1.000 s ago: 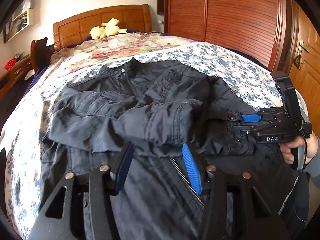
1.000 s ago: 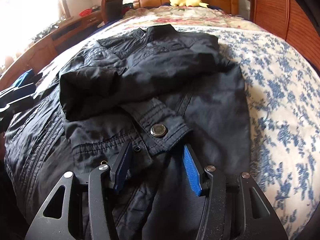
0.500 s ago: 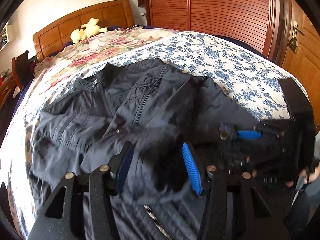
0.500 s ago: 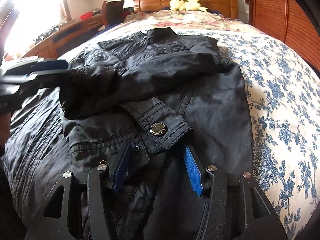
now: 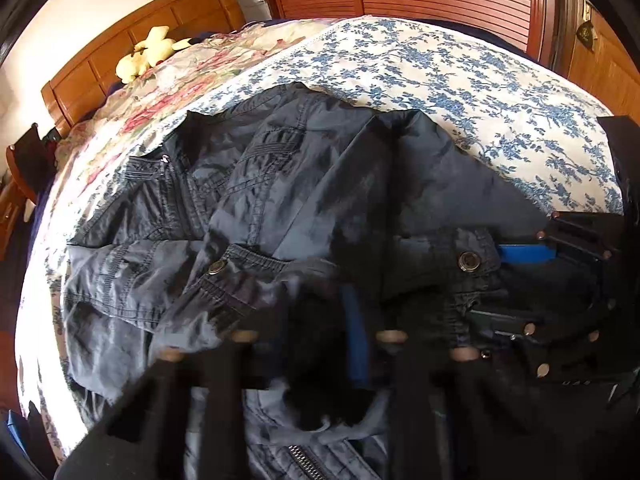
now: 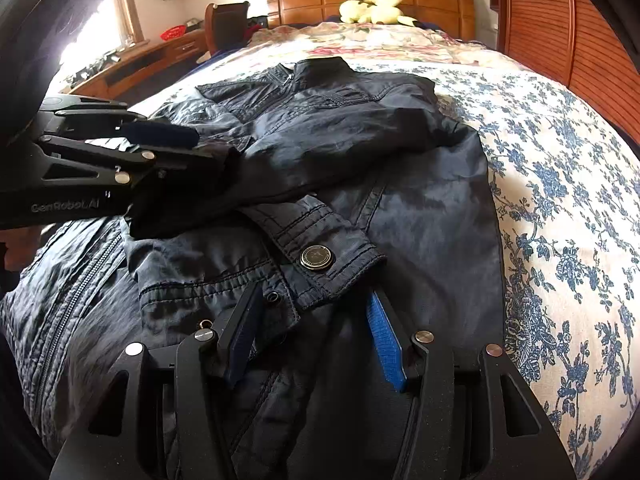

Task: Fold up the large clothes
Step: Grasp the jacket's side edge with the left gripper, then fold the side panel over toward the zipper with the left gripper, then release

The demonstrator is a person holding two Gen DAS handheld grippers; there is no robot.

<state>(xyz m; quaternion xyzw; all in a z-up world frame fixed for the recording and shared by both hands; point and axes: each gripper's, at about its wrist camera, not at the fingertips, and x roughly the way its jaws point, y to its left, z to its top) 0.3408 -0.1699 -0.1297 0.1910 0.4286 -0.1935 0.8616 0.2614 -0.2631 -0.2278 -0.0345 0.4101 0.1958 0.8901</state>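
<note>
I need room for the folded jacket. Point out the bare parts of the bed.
Free: the blue-flowered cover between the jacket and the wardrobe, and the rose-patterned stretch up to the plush toy. Crowded: the near end, under jacket and both grippers.

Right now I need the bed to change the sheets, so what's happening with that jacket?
A person is folding a dark jacket on the floral bedspread, a handheld claw in each hand. The left claw is closing on a fold of jacket fabric at the side, near the zipper. The right claw hangs open over the buttoned cuff of a sleeve already laid across the front, gripping nothing. The collar end is not folded yet, so the job looks unfinished.
</note>
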